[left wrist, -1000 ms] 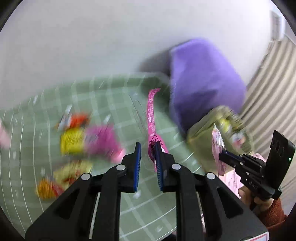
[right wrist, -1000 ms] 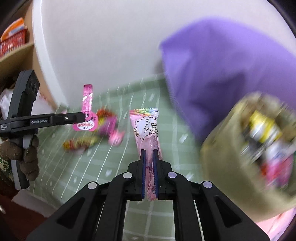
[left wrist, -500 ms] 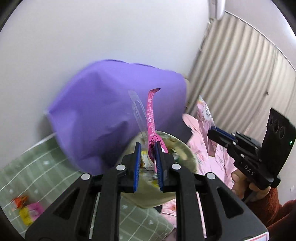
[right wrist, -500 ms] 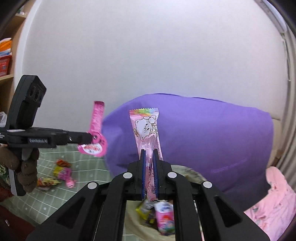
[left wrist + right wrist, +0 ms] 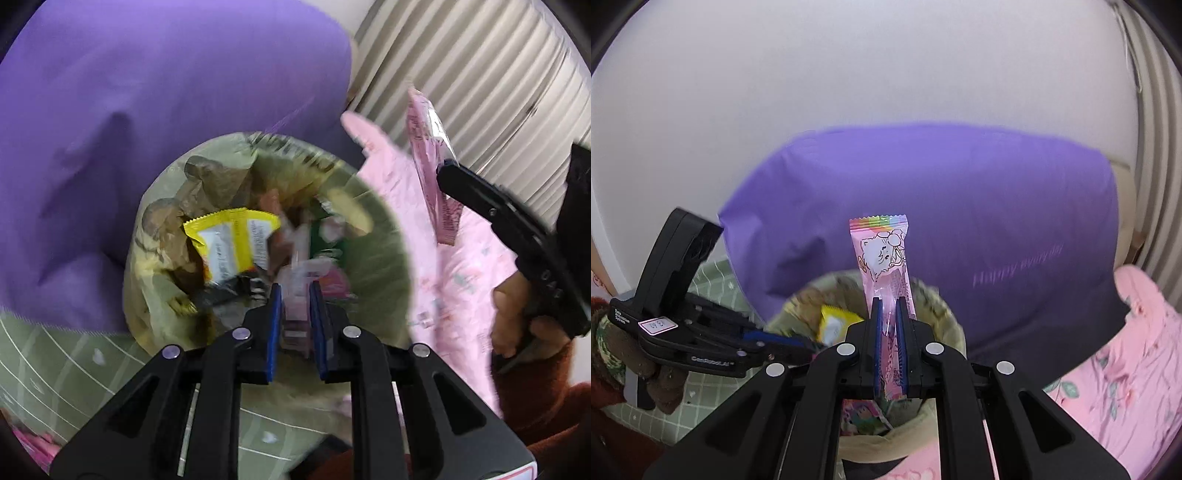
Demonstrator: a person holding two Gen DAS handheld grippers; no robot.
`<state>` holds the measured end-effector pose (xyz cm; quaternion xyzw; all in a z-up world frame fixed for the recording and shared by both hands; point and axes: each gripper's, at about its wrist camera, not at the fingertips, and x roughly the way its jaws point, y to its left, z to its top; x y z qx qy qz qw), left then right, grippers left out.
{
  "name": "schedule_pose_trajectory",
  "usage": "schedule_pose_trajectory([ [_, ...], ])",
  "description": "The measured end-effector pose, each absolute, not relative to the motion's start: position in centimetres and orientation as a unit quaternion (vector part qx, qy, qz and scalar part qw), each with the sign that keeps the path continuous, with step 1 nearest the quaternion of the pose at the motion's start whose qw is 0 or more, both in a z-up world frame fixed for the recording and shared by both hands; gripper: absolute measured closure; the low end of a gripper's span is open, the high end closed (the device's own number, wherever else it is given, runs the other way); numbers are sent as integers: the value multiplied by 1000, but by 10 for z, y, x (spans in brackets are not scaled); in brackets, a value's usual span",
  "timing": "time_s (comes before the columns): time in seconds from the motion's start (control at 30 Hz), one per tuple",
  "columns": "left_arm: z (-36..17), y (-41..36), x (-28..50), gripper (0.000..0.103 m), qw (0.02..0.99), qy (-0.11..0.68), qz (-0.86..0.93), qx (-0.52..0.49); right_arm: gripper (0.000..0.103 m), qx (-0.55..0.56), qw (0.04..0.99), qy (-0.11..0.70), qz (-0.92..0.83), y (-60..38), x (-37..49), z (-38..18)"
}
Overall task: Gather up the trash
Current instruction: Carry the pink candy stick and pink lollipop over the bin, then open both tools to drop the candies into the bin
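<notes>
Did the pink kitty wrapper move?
Yes. The pink kitty wrapper, held in the right gripper, was over the green mat; now it's above the trash bin, before the purple cushion.

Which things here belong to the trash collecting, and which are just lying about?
Part of the job: right gripper, shut on a pink wrapper; left gripper above the bin; yellow wrapper inside the bin.

Lying about: purple cushion, pink cloth, green checked sheet, curtain.

soft even light; left view motion-blurred; right sharper; fisheye edges dark, warped.
</notes>
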<state>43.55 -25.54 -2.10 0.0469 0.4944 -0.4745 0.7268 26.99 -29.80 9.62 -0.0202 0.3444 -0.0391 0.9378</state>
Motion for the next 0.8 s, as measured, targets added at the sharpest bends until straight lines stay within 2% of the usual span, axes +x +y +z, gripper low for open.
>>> schedule_pose_trajectory([
  [0.1, -31, -265, 441, 88, 746, 491, -440, 95, 94, -3, 928, 372, -28, -305, 287, 71],
  [0.33, -29, -267, 440, 89, 757, 479, -430, 111, 94, 3, 907, 421, -24, -317, 321, 25],
  [0.6, -23, -252, 420, 89, 760, 476, -434, 88, 94, -12, 898, 440, -22, -309, 321, 22],
  [0.8, -6, -235, 415, 89, 783, 453, -424, 42, 94, -20, 907, 419, -28, -296, 305, 35],
])
